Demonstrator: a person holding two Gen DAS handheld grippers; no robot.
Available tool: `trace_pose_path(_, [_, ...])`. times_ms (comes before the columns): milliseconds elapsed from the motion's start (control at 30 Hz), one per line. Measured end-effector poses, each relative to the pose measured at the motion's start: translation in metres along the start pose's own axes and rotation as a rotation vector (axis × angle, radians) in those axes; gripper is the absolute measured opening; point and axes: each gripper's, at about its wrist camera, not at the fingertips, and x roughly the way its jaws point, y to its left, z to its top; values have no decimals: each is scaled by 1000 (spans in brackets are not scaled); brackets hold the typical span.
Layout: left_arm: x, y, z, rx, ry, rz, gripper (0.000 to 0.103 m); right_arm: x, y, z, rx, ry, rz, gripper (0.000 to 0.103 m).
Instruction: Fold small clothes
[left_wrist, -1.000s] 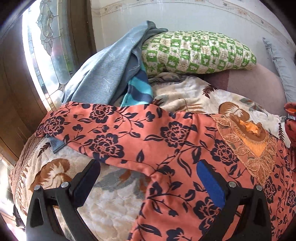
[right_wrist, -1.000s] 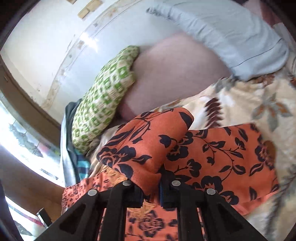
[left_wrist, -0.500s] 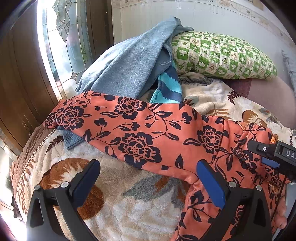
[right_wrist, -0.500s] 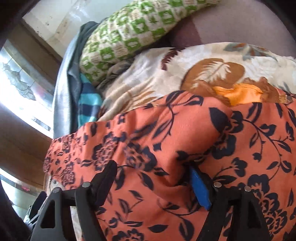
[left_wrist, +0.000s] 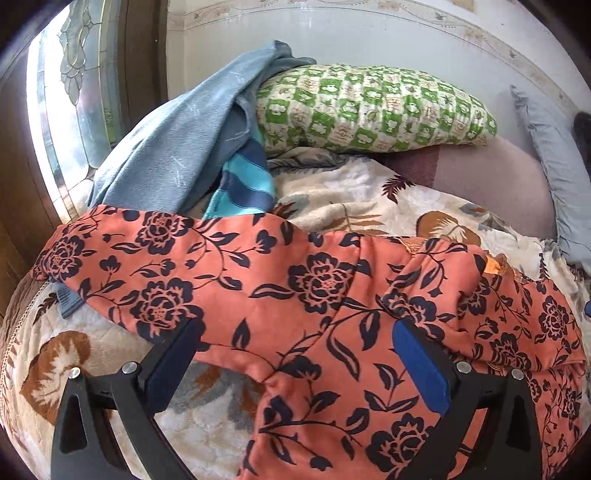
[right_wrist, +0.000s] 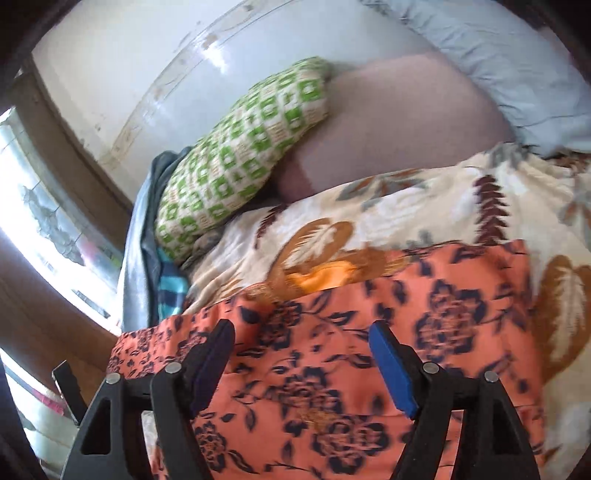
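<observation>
An orange garment with dark blue flowers (left_wrist: 258, 280) lies spread across the bed, one sleeve stretched to the left. Its right part is folded over the body, and a bit of the orange embroidered neck shows at the fold's edge. My left gripper (left_wrist: 293, 328) hovers open over the garment's lower middle, its pads clear of the cloth. In the right wrist view the same garment (right_wrist: 332, 350) lies flat under my right gripper (right_wrist: 301, 328). Its jaws stand wide and are closing, with cloth below and between them but not pressed.
The bed carries a cream floral blanket (left_wrist: 351, 199). A green checked pillow (left_wrist: 369, 107), a blue-grey cloth (left_wrist: 177, 147) and a teal striped cloth (left_wrist: 243, 184) are heaped at the back left. A grey pillow (left_wrist: 554, 166) lies at the right, a glass window (left_wrist: 74, 92) at the left.
My right gripper was shut on a fold of the orange garment and has let it go; the folded part now lies over the embroidered neck. The left gripper stayed open.
</observation>
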Motion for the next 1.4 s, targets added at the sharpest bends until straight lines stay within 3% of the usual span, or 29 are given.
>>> trace_pose_path(100, [0,-16,-1,25,-17,-40,103,-6,-62,4,120,29,-44,51])
trace_pose_path(167, [-2,-19,-1,33,-36,-51,102,4,-94,-3,172,82,-52,49])
trace_pose_path(233, [-4,-19,-2,47,-67,-45,97,31,-122,-19,260,201,-61,47])
trace_pose_path(267, [-5,-19,-2,58,-77,-27,97,42,-133,-24,305,246,-58,42])
trace_pose_path(300, [-5,-20,-2,72,-86,-8,97,40,-136,-21,315,235,-46,37])
trace_pose_path(367, [-6,-24,0,112,-101,24,97,37,-133,-12,299,281,-61,37])
trace_pose_path(500, [3,-32,36,134,-81,64,97,25,-127,-10,303,236,-28,37])
trace_pose_path(600, [19,-40,68,136,-63,101,97,9,-114,-7,265,155,-21,37])
trace_pose_path(700, [47,-46,86,111,28,86,96,0,-105,-3,232,104,-31,37])
trace_pose_path(833, [81,-53,88,65,153,7,76,6,-108,-2,252,114,-7,37])
trace_pose_path(933, [105,-61,81,80,243,-28,71,18,-111,-6,281,140,-3,37])
trace_pose_path(1000, [115,-66,75,84,263,-62,62,27,-112,-7,291,158,3,37])
trace_pose_path(1100, [126,-79,66,145,300,-93,57,38,-112,-11,307,204,-8,37])
trace_pose_path(1267, [124,-92,55,249,278,-90,30,46,-116,-14,308,241,-34,37])
trace_pose_path(1300, [123,-92,54,250,285,-117,15,46,-116,-14,310,244,-33,37])
trace_pose_path(1400, [116,-93,48,275,275,-129,8,47,-115,-14,296,247,-42,37])
